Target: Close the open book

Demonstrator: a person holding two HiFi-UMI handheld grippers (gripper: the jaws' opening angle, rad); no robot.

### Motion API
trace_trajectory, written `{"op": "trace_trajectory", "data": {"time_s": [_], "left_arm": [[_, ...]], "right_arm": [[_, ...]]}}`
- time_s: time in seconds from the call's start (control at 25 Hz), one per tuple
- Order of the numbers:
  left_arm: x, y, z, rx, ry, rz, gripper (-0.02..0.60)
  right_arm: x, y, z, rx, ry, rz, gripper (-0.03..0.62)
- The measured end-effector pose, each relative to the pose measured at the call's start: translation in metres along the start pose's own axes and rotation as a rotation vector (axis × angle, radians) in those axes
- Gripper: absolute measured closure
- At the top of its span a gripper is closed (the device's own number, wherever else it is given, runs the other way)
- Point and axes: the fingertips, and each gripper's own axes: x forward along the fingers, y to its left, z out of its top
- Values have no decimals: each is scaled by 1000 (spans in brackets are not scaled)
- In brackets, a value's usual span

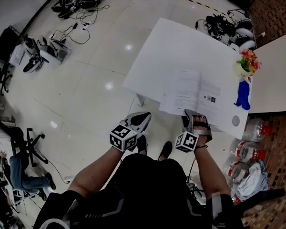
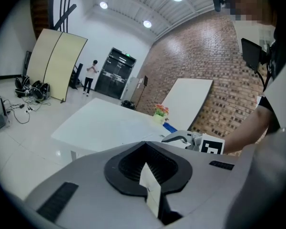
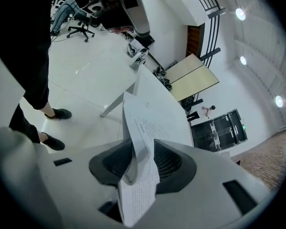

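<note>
Far left there's an office chair [image 1: 27,141] and a tangle of cables and gear [image 1: 62,37] on the floor; the left gripper [image 1: 142,119] hangs over the bare floor just off the near edge of the white table [image 1: 181,46], not touching the table; in its own view the jaws are pulled together with a small white slip [image 2: 150,189] pinched between the pads, can't tell what that slip is tbh.

The open book [image 1: 193,93] lies flat near the front edge of the table, both sides spread; the right gripper [image 1: 194,118] sits right at the book's near edge, jaws clamped on a page [image 3: 139,128], and that printed sheet curls up between the pads.

Further right, a flower pot [image 1: 248,63] stands at the table's edge, a blue thing [image 1: 242,97] just beside it; plastic bottles [image 1: 245,149] sit on the floor below.
</note>
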Motion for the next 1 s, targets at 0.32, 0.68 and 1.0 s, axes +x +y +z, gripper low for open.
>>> {"op": "trace_trajectory", "data": {"time_s": [0.32, 0.68, 1.0], "left_arm": [[-3, -3, -2, 0, 14, -13, 586], [8, -20, -3, 25, 48, -71, 586], [34, -50, -2, 59, 87, -132, 587]], "right_arm": [[-1, -5, 9, 54, -18, -93, 537], [-49, -51, -37, 1052, -231, -168, 562], [-65, -58, -133, 1899, -405, -276, 577]]}}
